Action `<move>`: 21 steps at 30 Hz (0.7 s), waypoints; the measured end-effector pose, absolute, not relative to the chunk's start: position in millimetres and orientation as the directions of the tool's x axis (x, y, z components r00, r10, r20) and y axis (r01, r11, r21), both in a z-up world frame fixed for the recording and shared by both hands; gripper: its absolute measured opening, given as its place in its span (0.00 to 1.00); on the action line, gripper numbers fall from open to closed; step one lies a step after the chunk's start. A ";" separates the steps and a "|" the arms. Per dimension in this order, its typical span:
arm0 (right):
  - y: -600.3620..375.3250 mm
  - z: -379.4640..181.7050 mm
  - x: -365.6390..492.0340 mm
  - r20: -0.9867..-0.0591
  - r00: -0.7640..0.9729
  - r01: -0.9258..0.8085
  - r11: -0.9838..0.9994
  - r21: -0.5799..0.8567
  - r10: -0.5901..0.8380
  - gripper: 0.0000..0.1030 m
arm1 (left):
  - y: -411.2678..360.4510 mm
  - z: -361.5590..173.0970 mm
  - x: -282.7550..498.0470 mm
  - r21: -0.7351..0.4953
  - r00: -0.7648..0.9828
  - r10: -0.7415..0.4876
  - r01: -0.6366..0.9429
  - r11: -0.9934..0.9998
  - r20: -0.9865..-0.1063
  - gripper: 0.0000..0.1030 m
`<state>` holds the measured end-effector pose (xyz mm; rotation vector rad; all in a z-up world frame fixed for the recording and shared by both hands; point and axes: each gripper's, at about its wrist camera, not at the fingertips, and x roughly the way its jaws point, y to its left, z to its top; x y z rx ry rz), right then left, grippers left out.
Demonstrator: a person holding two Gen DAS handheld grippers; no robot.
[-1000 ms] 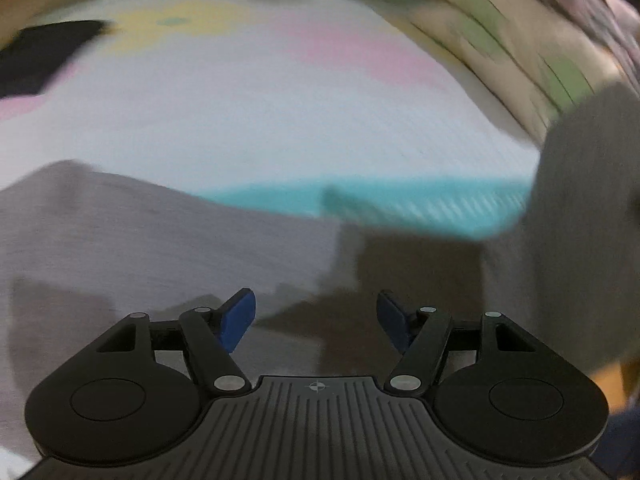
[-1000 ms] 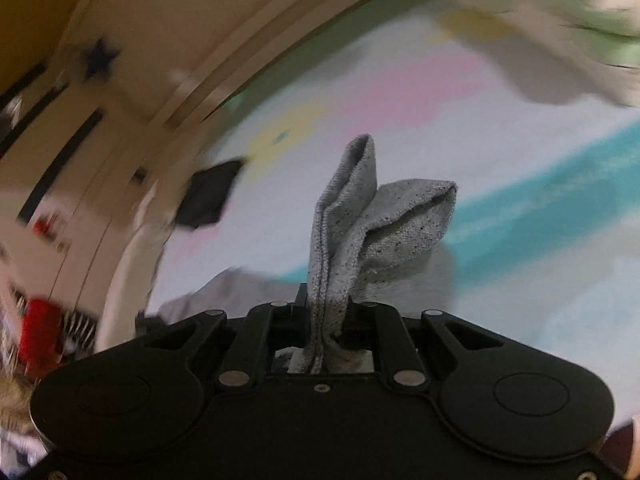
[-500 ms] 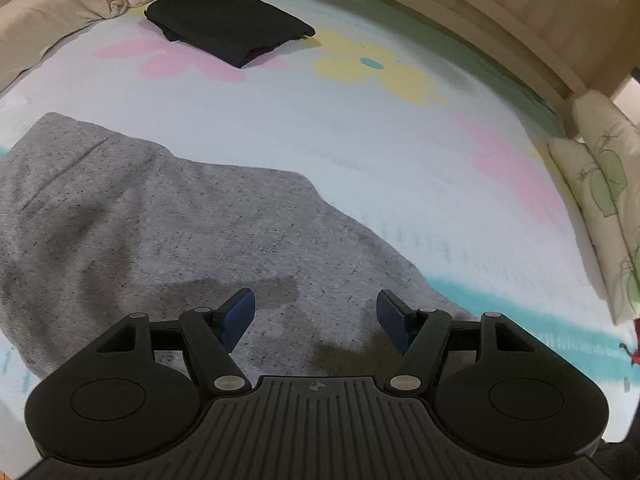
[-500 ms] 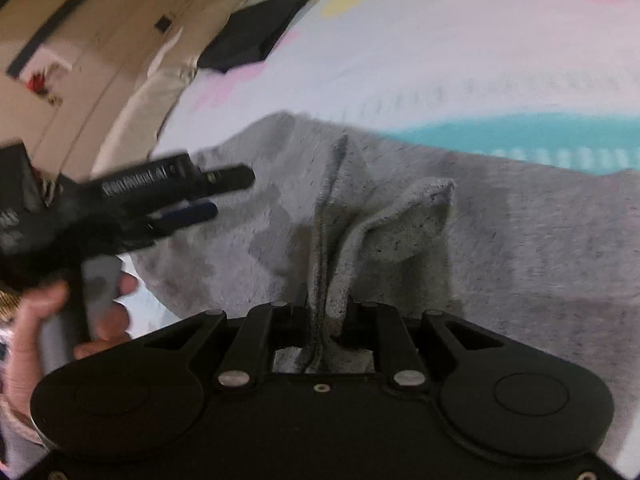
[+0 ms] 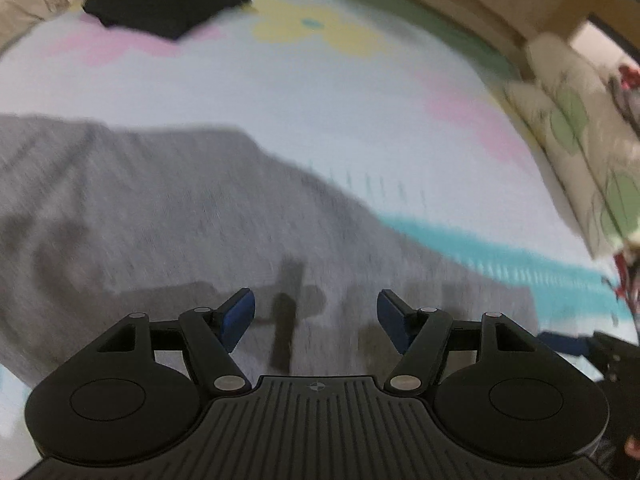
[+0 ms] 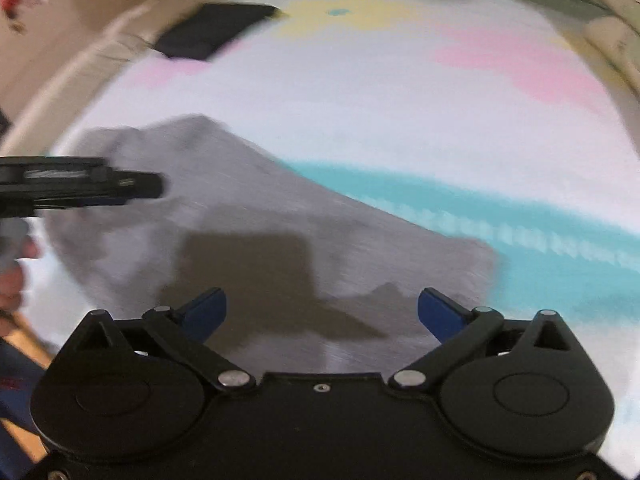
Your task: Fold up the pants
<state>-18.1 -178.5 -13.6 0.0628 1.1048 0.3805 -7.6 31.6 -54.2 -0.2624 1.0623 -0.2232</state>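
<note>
The left gripper (image 5: 316, 314) hangs over the grey pants (image 5: 168, 216) with its blue pads parted about two-thirds of the way and nothing between them; the cloth lies flat below and ahead of the jaws, not pinched. The right gripper (image 6: 322, 312) has just been opening its jaws, which now stand at their widest, and no fabric is caught between them: the pants (image 6: 256, 232) lie on the sheet under and beyond its fingertips, with the gripper's own shadow dark across the cloth straight ahead.

In the right wrist view the left gripper (image 6: 132, 186) reaches in from the left of the jaws, over the pants' far-left part, held by a hand (image 6: 16, 264) at the frame edge. In the left wrist view a piece of the right gripper (image 5: 576, 344) shows low to the right of the jaws.

Both views are blurred. The pants' long axis seems to run from far left to near right of the jaws, slanting down across the bedsheet (image 5: 320, 100), whose teal stripe (image 6: 520, 216) passes just beyond the cloth's right edge. Further off lies a folded black garment (image 5: 160, 4), far left of the jaws, well apart from the pants, near a yellow flower print (image 5: 316, 32). A leaf-patterned pillow (image 5: 580, 152) stands at far right.
</note>
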 end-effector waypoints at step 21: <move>-181.5 -49.8 -55.6 -0.848 0.419 -0.337 0.922 0.188 0.326 1.00 | 15.1 -86.7 -14.4 -0.375 0.424 -0.414 0.176 0.910 -0.805 0.24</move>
